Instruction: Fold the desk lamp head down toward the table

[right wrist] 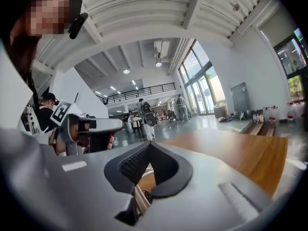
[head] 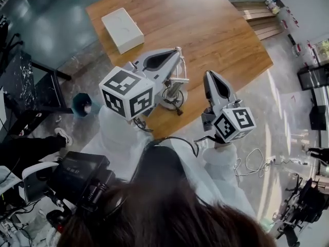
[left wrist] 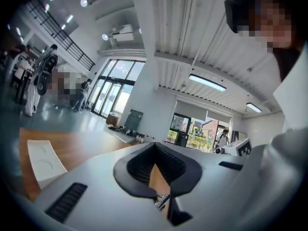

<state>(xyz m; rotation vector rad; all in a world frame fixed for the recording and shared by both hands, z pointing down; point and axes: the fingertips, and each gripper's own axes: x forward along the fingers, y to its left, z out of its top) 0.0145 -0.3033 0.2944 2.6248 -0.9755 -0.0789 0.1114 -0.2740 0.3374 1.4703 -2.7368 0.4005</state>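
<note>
The desk lamp (head: 176, 92) stands at the near edge of the wooden table (head: 216, 30). I see its round base, a coiled dark cable and a thin white arm, and my left gripper hides much of it. My left gripper (head: 178, 50) hovers over the lamp, shut and empty. My right gripper (head: 209, 74) is held just right of the lamp, also shut with nothing in it. In the left gripper view the gripper (left wrist: 155, 145) has its dark pads together, with a metal lamp part (left wrist: 161, 201) showing below. In the right gripper view the gripper (right wrist: 150, 145) is likewise shut.
A white flat box (head: 122, 30) lies at the table's far left corner. A black cart (head: 28, 81) and a teal cup (head: 82, 103) stand on the floor left of the table. Cables (head: 252, 163) lie on the floor to the right. People stand far back in the hall.
</note>
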